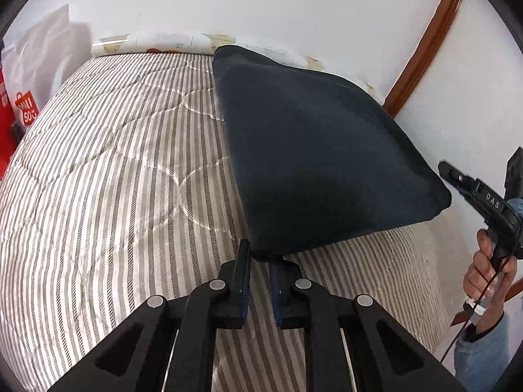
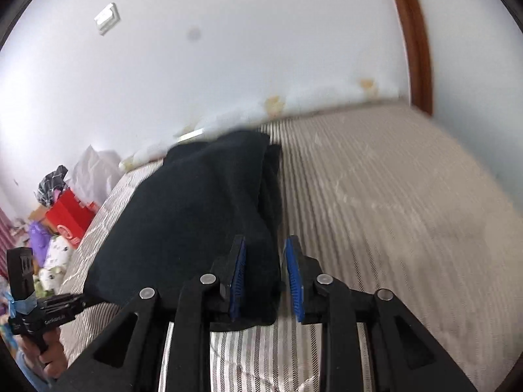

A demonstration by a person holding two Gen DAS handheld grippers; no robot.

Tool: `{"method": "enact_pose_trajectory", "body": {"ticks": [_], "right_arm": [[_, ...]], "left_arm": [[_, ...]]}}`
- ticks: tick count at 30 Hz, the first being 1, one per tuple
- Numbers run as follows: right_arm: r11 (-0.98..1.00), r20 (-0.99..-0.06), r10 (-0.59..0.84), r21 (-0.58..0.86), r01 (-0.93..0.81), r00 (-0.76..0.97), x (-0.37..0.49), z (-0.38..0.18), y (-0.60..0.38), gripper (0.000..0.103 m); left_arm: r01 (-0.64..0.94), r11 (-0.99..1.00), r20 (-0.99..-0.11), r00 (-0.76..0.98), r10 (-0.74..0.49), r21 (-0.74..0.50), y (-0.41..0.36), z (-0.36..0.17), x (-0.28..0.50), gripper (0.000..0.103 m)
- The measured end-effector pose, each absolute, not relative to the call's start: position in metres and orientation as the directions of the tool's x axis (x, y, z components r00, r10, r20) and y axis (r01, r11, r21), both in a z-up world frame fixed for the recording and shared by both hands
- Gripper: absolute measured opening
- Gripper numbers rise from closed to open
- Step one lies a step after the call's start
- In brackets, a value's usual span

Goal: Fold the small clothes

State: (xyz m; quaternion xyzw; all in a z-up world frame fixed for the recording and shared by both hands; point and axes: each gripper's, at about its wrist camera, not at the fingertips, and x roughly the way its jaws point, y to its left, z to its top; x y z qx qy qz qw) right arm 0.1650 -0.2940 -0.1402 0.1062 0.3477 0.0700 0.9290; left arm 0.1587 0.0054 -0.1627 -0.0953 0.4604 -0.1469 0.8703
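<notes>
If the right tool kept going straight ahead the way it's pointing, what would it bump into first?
Probably the dark cloth: it already lies between the right tool's pads and stretches ahead over the striped bed.

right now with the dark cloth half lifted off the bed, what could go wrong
1. The right gripper has the dark cloth between its pads, but a gap shows beside the right-hand pad, so that corner may slip out and the fold sag.
2. The left gripper pinches only a small corner of the cloth, so a sharp pull could tug it free.
3. The cloth's far end sits bunched near the wall on the striped bedcover, so the fold may land creased.
</notes>
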Motion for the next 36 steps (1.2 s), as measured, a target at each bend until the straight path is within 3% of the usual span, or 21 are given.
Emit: {"method": "enact_pose_trajectory", "body": {"ticks": [5, 11, 22, 25, 29, 36], "right_arm": [[0.979, -0.616, 0.198, 0.166, -0.120, 0.762, 0.173, -0.131, -0.263, 0.027], [0.993, -0.689, 0.112, 0.051, -0.105, 0.716, 0.181, -0.168, -0.255, 0.023], [0.994, -0.715, 0.111, 0.064, -0.093, 0.690, 0.181, -0.143, -0.266, 0.026], [0.992, -0.718, 0.123, 0.087, -0.087, 0.685, 0.193, -0.137, -0.266, 0.030], [0.991, -0.718, 0.130, 0.091, -0.094, 0.683, 0.213, -0.133, -0.261, 0.035], [0.983, -0.773, 0.174, 0.168, -0.068, 0.610, 0.272, -0.152, -0.254, 0.036]], "left_arm": [[0.177, 0.944, -0.772, 0.543, -0.330, -0.279, 0.004, -0.150, 0.146, 0.013], [0.220, 0.949, -0.740, 0.595, -0.313, -0.225, -0.003, -0.122, 0.131, 0.019], [0.228, 0.948, -0.740, 0.594, -0.315, -0.221, -0.016, -0.123, 0.185, 0.026], [0.206, 0.944, -0.764, 0.554, -0.330, -0.258, -0.009, -0.146, 0.201, 0.034], [0.257, 0.953, -0.777, 0.561, -0.284, -0.162, -0.019, -0.150, 0.199, 0.037], [0.222, 0.945, -0.770, 0.549, -0.326, -0.242, -0.005, -0.137, 0.226, 0.039]]}}
